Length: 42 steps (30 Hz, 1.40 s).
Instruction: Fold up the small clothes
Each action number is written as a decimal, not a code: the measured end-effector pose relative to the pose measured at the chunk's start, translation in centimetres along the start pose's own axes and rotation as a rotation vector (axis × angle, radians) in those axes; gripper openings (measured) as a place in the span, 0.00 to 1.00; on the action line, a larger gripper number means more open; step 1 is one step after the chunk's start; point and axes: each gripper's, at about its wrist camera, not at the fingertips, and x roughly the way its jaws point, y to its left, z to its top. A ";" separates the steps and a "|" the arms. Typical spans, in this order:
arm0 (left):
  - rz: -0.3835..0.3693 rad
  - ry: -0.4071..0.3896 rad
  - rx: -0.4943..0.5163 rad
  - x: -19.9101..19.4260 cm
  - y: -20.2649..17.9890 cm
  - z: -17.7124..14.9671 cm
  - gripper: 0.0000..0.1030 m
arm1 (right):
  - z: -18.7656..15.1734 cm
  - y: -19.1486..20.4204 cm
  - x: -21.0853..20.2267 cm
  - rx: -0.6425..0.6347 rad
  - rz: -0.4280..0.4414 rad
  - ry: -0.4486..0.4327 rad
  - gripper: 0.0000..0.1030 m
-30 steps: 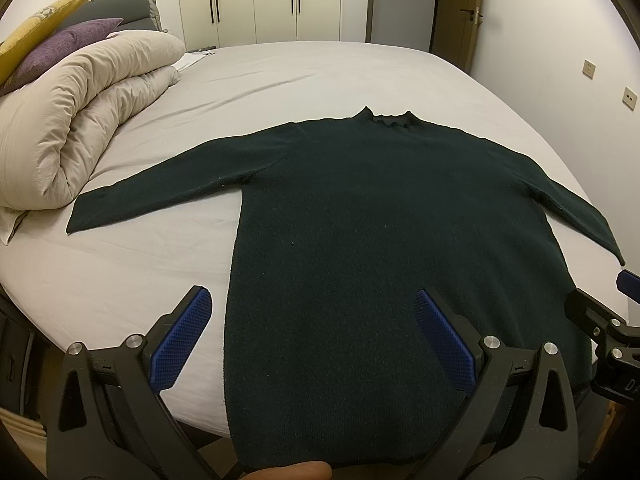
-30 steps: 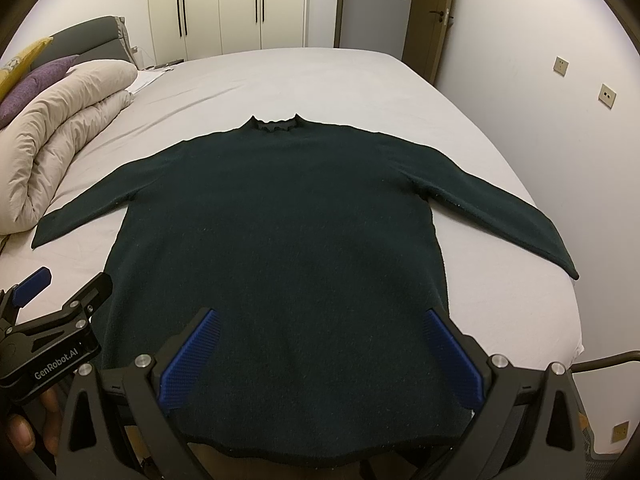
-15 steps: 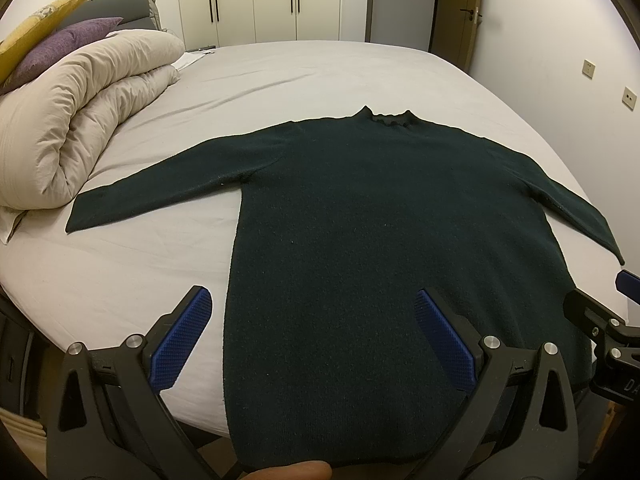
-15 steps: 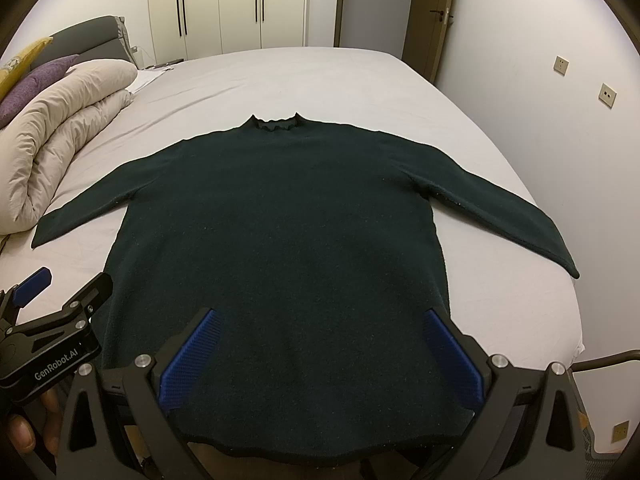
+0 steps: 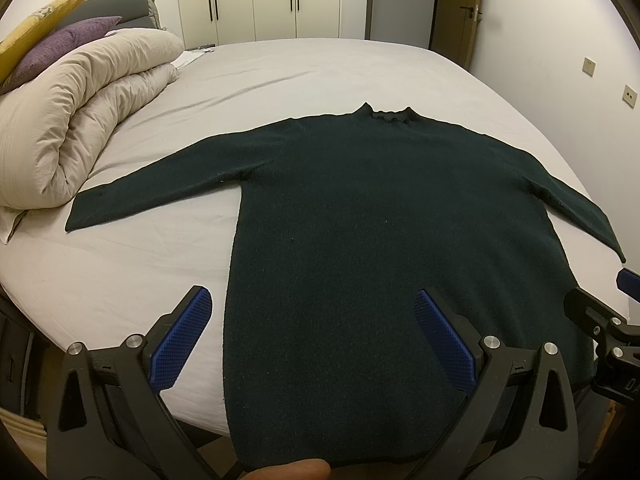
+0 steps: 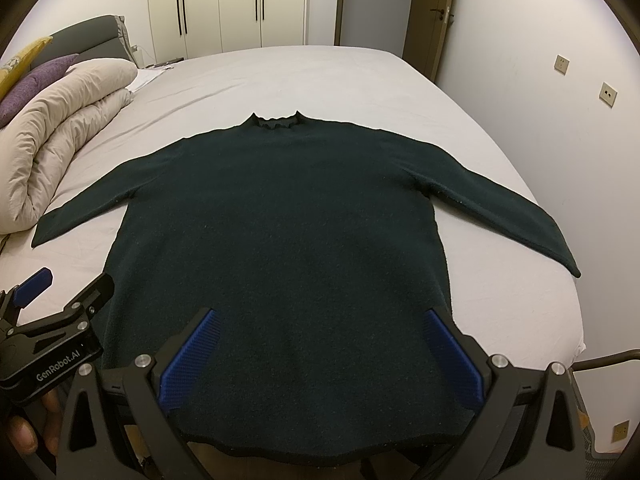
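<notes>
A dark green long-sleeved sweater (image 5: 380,220) (image 6: 280,232) lies flat on the bed, collar away from me, both sleeves spread out to the sides, hem hanging over the near edge. My left gripper (image 5: 314,320) hovers open above the hem's left part, with nothing between its blue pads. My right gripper (image 6: 320,340) stands open over the hem's right part, also holding nothing. Each gripper shows at the edge of the other's view.
The bed sheet (image 5: 120,264) is pale grey. A rolled beige duvet (image 5: 80,120) (image 6: 52,148) with purple and yellow pillows lies at the left. Wardrobes (image 6: 224,0) and a door stand behind; a wall with sockets runs along the right.
</notes>
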 end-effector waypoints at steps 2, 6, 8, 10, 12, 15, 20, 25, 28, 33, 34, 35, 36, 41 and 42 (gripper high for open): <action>-0.003 0.001 -0.001 0.1 0.0 -0.1 1.00 | 0.0 0.1 0.1 0.000 0.000 0.000 1.00; -0.007 0.003 -0.003 0.5 0.0 -0.3 1.00 | -0.1 0.3 0.2 -0.001 -0.001 0.003 1.00; -0.006 0.006 -0.002 0.7 0.0 -0.4 1.00 | -0.2 0.4 0.2 -0.002 -0.001 0.003 1.00; -0.006 0.008 0.000 0.9 0.0 -0.5 1.00 | -0.3 0.5 0.3 -0.003 -0.002 0.006 1.00; -0.007 0.013 0.000 1.2 0.0 -0.5 1.00 | -0.5 0.6 0.4 -0.004 -0.004 0.009 1.00; -0.020 0.021 -0.008 1.6 0.3 -0.5 1.00 | -0.4 0.6 0.6 -0.007 -0.006 0.017 1.00; -0.058 0.046 -0.040 3.1 2.1 -0.1 1.00 | -0.1 1.0 1.4 -0.020 -0.004 0.035 1.00; -0.122 0.022 -0.219 4.7 9.0 1.8 1.00 | 0.4 0.8 2.2 0.009 0.057 0.047 1.00; -0.206 -0.011 -0.366 5.9 14.7 3.2 1.00 | 1.1 1.0 2.3 0.046 0.131 0.041 1.00; -0.243 -0.112 -0.591 8.0 23.8 4.5 1.00 | 2.7 2.9 2.2 0.069 0.279 0.010 1.00; -0.262 -0.108 -0.652 8.7 25.7 4.4 1.00 | 3.0 3.4 2.3 0.070 0.299 0.008 1.00; -0.305 -0.080 -0.717 9.9 27.7 4.2 1.00 | 3.3 3.9 2.4 0.070 0.326 0.007 1.00; -0.362 -0.071 -0.794 11.0 29.9 3.8 1.00 | 3.5 4.4 2.6 0.070 0.349 0.010 1.00; -0.518 -0.137 -1.224 15.5 39.0 -0.7 1.00 | 5.2 5.7 5.0 0.097 0.429 0.039 1.00; -0.538 -0.158 -1.272 16.0 40.1 -1.2 1.00 | 5.5 5.9 5.3 0.104 0.437 0.044 1.00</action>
